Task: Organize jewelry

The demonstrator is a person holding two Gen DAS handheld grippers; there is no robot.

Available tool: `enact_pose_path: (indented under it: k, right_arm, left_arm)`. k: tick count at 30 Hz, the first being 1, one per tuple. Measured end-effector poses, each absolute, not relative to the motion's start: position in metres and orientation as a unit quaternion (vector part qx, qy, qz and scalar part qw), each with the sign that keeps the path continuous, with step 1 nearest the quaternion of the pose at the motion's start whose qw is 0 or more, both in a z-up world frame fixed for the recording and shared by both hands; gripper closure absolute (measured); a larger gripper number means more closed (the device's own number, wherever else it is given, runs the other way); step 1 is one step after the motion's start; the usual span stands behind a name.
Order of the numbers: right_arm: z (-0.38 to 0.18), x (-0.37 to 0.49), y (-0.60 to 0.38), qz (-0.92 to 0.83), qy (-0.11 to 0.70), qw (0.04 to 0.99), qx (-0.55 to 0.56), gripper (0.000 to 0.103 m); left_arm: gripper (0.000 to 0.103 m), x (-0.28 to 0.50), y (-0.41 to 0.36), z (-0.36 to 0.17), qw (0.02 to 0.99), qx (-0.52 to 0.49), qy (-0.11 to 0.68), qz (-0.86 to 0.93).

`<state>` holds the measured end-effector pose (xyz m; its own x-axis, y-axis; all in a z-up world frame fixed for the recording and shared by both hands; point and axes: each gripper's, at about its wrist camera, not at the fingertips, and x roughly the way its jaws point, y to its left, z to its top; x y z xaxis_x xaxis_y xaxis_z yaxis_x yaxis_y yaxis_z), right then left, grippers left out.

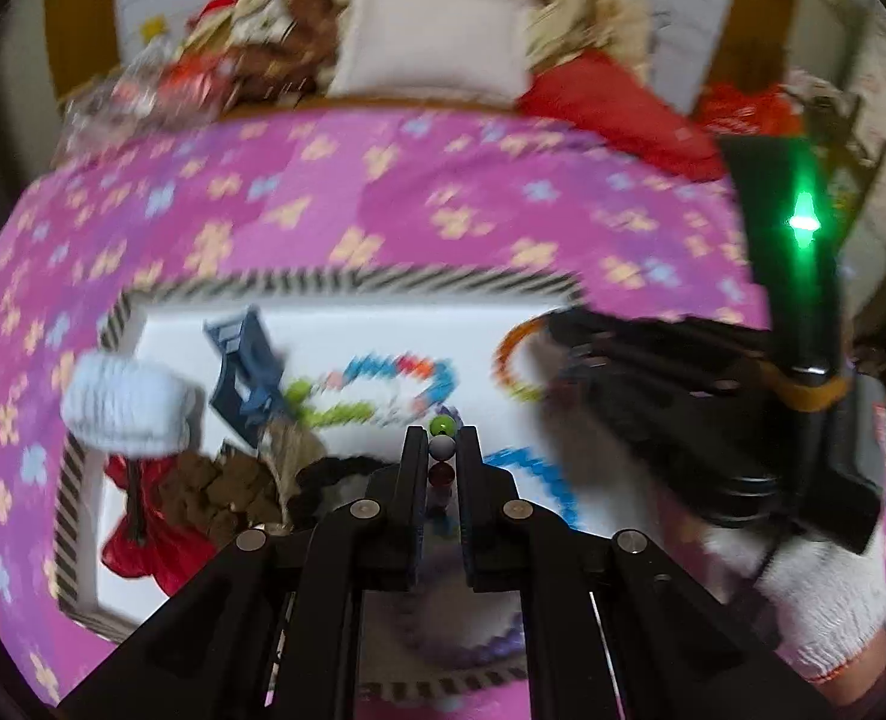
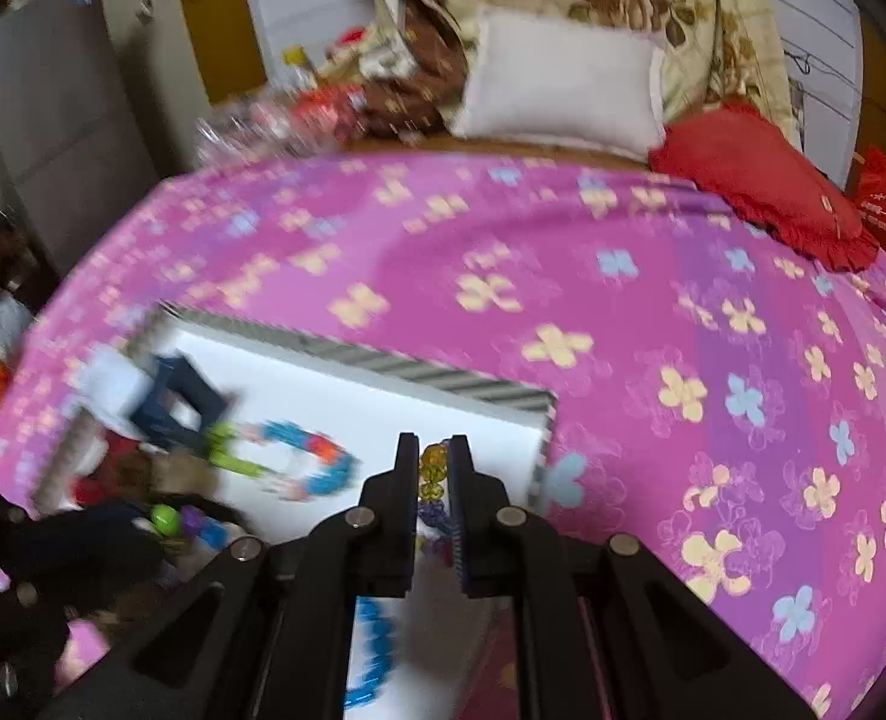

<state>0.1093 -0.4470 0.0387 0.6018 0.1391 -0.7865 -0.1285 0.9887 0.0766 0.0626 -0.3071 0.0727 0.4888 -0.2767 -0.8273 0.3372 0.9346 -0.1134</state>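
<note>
L gripper (image 1: 442,450) was clenched on a bead strand (image 1: 442,447) – green, white, dark red beads stacked between the pads, strand's long axis running along the fingers. R gripper (image 2: 433,468) was clamped on an amber bead bracelet (image 2: 432,471), same alignment. Both hung over the white tray (image 1: 353,330) on the bed (image 2: 623,300). R gripper sat near the tray's right edge – nearer that side; L gripper over the middle, loose bracelets (image 1: 383,384) lying just ahead of it.

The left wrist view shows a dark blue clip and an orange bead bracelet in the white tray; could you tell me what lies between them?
A multicoloured bead bracelet lies between the dark blue clip and orange bead bracelet, on the white tray.
</note>
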Motion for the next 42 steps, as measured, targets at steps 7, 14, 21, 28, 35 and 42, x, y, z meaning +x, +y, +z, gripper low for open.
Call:
enact_pose_path:
  k: [7, 14, 21, 28, 35, 42]
  right_arm:
    - [0.023, 0.12, -0.45, 0.064, 0.444, 0.894, -0.005, 0.094]
    - [0.037, 0.103, -0.461, 0.057, 0.427, 0.902, 0.04, 0.072]
    - [0.069, 0.036, -0.466, 0.065, 0.386, 0.919, 0.039, 0.047]
    - [0.08, -0.033, -0.457, 0.056, 0.362, 0.929, 0.057, 0.032]
    - [0.08, -0.074, -0.426, 0.051, 0.362, 0.929, 0.055, 0.031]
    - [0.082, -0.1, -0.385, 0.053, 0.353, 0.933, 0.047, 0.031]
  left_arm:
    - [0.091, 0.065, -0.305, 0.043, 0.857, 0.054, 0.493, -0.14]
    - [0.088, 0.06, -0.305, 0.043, 0.859, 0.045, 0.489, -0.145]
    - [0.064, 0.033, -0.275, 0.063, 0.867, 0.037, 0.475, -0.146]
    - [0.064, -0.008, -0.234, 0.069, 0.879, 0.028, 0.459, -0.125]
    - [0.064, -0.044, -0.205, 0.071, 0.89, 0.02, 0.443, -0.109]
    - [0.064, -0.069, -0.188, 0.08, 0.904, 0.024, 0.419, -0.086]
